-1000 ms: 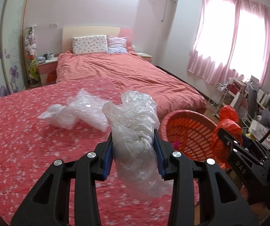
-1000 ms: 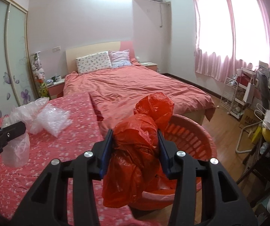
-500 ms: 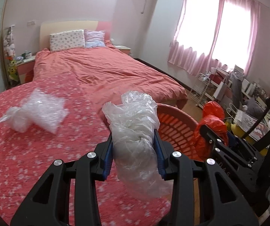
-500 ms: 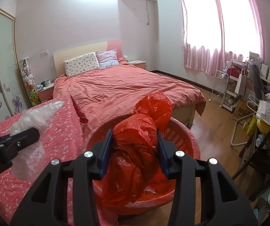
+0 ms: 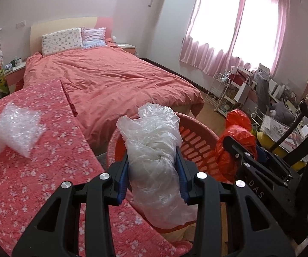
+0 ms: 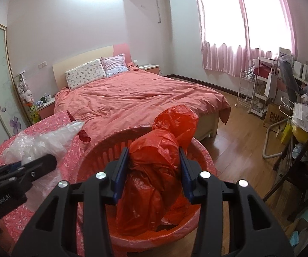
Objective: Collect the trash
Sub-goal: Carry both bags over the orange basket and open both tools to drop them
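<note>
The crumpled clear plastic bag (image 5: 154, 156) is colourless and glossy, clouding to milky white where it folds. The crumpled red plastic bag (image 6: 154, 171) is a vivid orange-red, and the round slotted plastic basket (image 6: 102, 152) is a similar coral red. Both sets of tongs, the left tongs (image 5: 153, 181) and the right tongs (image 6: 154, 172), are matt black with blue pads and silver screw heads. The worktop (image 5: 36, 171) wears a pink-red cloth sprinkled with small white flowers, on which a second clear crinkled plastic bag (image 5: 12, 131) glints white. The bed (image 5: 111, 79) has a plain salmon-pink quilt; the curtains (image 5: 235, 34) are pale pink.
</note>
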`<state>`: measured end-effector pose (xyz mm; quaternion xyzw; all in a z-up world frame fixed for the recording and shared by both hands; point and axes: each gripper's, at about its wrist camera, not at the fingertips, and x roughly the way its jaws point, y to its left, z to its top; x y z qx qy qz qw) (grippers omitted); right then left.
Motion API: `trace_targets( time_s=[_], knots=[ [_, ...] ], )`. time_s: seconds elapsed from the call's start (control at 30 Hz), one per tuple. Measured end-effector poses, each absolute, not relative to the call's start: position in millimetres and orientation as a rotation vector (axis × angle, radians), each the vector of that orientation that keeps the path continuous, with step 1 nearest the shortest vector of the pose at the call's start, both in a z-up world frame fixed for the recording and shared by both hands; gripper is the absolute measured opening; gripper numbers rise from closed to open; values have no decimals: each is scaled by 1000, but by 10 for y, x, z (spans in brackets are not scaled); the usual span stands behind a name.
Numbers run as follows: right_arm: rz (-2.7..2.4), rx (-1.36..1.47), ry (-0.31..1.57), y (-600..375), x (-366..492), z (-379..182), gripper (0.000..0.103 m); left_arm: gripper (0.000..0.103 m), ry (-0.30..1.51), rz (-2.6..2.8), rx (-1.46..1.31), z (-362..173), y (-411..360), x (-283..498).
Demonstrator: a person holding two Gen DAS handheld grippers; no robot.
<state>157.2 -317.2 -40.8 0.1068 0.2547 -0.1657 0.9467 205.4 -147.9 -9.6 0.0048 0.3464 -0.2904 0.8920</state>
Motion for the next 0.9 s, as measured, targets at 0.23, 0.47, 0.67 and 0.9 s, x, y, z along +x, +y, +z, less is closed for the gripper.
trace_targets(
  time_s=[0.23, 0.47, 0.67, 0.9],
  knots=[
    [-332, 230, 524, -3251, 1656, -435, 43, 39, 735, -624, 11, -158, -1587, 2108],
    [-316, 252, 533, -3302, 1776, -478, 45, 39, 759, -624, 7, -219, -1620, 2188],
    [-284, 297, 553, -3360, 1882, -543, 56, 55, 787, -600, -8, -298, -1549, 2271],
    [-282, 318, 564, -3322, 1906, -616, 70, 65, 797, -550, -12, -353, -1396, 2309]
  ],
)
